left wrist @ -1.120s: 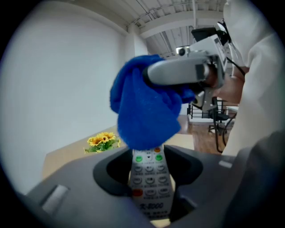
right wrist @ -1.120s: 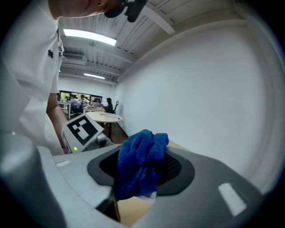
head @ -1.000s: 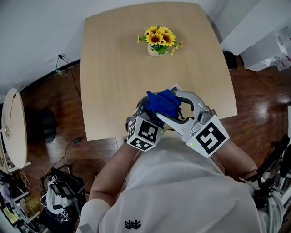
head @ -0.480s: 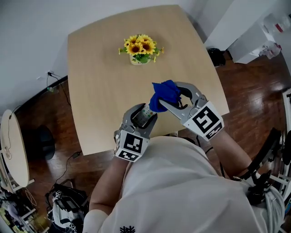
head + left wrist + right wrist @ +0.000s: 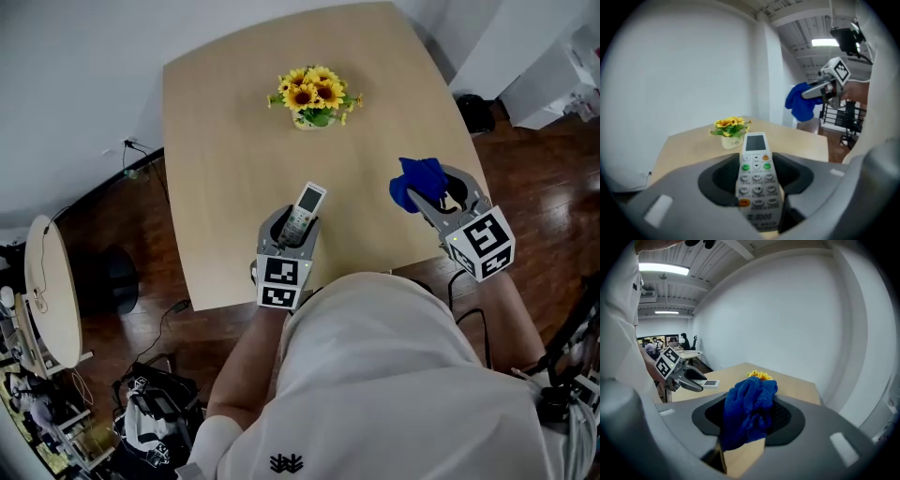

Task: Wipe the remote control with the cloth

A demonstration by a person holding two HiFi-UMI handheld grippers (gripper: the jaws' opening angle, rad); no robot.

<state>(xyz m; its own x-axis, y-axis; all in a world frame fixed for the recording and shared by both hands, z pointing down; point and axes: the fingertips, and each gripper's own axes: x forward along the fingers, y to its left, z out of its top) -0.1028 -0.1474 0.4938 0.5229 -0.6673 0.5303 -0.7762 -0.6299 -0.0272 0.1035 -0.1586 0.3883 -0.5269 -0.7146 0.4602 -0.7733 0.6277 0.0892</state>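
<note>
Table [image 5: 225, 122]: one, holding one sunflower pot [image 5: 314, 97].
My left gripper [image 5: 289, 225]: clamps the one remote [image 5: 305, 208] over the near edge.
My right gripper [image 5: 436, 192]: pinches the one blue cloth [image 5: 415, 181].
Change: cloth met remote before; now well apart.

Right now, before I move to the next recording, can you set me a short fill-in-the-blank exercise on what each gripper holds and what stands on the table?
1. The right gripper is shut on a ___ cloth.
2. The left gripper is shut on the remote control, whose ___ end sticks out past the jaws.
3. A pot of ___ sunflowers stands on the table.

Missing words: blue; screen; yellow.
</note>
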